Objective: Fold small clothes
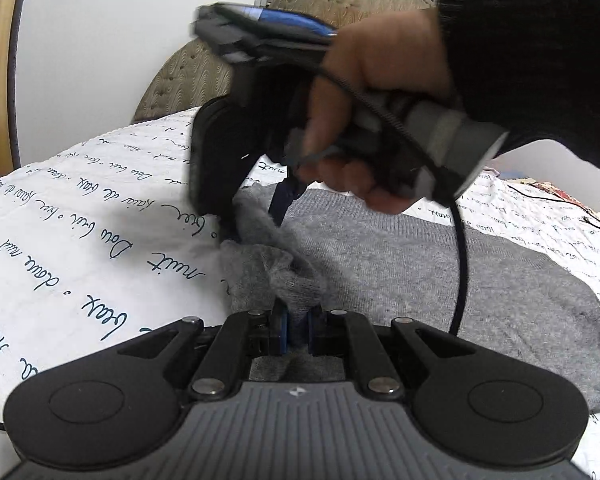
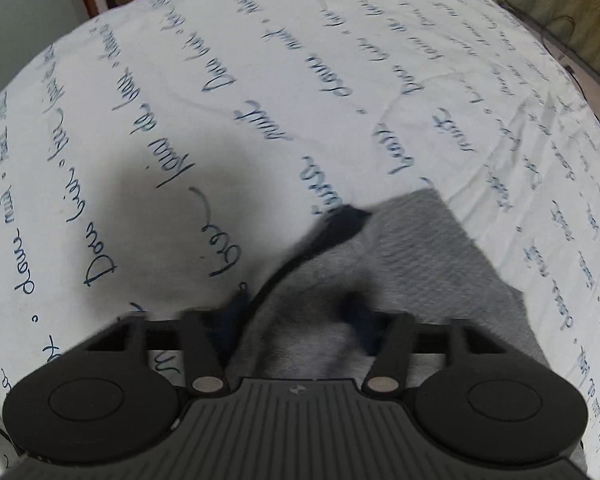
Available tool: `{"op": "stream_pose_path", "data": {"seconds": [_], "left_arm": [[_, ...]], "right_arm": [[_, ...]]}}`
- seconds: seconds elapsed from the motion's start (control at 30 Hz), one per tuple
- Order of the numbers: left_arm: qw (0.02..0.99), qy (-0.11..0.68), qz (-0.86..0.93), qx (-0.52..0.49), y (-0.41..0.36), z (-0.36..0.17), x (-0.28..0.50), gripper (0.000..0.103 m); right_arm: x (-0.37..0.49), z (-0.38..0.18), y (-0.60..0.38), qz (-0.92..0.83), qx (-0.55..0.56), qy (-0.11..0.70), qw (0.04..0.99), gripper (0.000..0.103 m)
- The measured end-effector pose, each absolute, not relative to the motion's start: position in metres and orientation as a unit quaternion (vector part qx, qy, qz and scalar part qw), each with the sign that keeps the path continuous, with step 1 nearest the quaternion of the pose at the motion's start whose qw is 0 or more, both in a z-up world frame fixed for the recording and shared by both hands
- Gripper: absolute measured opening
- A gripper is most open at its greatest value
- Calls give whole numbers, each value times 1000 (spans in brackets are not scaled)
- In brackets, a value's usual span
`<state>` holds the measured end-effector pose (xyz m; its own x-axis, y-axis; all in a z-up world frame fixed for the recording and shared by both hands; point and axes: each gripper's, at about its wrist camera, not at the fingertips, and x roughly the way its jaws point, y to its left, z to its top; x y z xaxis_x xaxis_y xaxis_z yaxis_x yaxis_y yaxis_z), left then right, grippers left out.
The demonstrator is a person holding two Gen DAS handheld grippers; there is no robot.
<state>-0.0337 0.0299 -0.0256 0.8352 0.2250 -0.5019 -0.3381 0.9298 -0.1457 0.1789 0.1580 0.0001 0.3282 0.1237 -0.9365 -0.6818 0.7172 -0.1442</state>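
White bedsheet (image 1: 80, 216) surrounds grey sweater (image 1: 440, 280); left tongs (image 1: 296, 326) pinch its edge, right tongs (image 2: 300, 322) straddle it.

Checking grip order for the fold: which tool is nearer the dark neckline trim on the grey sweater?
Right. The right tool straddles the dark neckline trim at the grey sweater edge. The left tool is shut on a bunched fold of the knit, farther from the trim.

Grey knitted sweater (image 1: 440, 264), spread mostly flat across a white bed sheet (image 1: 80, 248) printed with blue script. Near edge bunched and lifted into a crumpled peak. Dark navy trim (image 2: 340, 224) ran along one edge, seen from the right wrist. Ribbed texture showed at one corner; far part lay smooth.
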Motion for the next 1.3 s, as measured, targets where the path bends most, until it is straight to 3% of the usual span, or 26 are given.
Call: {"op": "stream_pose_path", "data": {"seconds": [0.07,0.57,0.8,0.93,0.97,1.03,1.13,1.2,1.23,1.27,1.3], "left_arm": [[952,243,146,-112,28,-24,-34,9],[968,221,99,-63,-15,-5,-38,9],[964,262,37,-32,-63,-18,-34,9],[960,276,41,-18,-73,-23,-27,9],[960,277,44,-14,-75,-23,-26,9],[958,281,48,-7,-80,-24,-24,9],[958,283,55,6,-84,-21,-21,9],[957,285,60,13,-88,-20,-21,9],[956,286,63,16,-91,-19,-24,9],[956,285,65,19,-92,-18,-24,9],[957,283,66,22,-94,-17,-24,9]], "right_arm": [[185,9,142,273,-233,522,774,16],[182,37,-53,338,126,468,807,12],[162,-4,-153,307,257,460,793,13],[164,-28,-172,305,335,463,762,25],[167,-32,-174,301,352,464,755,36],[174,-36,-176,298,375,455,751,48],[188,-38,-170,293,383,459,746,52],[194,-37,-160,292,366,455,757,47],[197,-38,-153,293,349,461,761,28],[197,-39,-150,297,332,468,763,17],[195,-38,-149,303,321,464,768,17]]}}
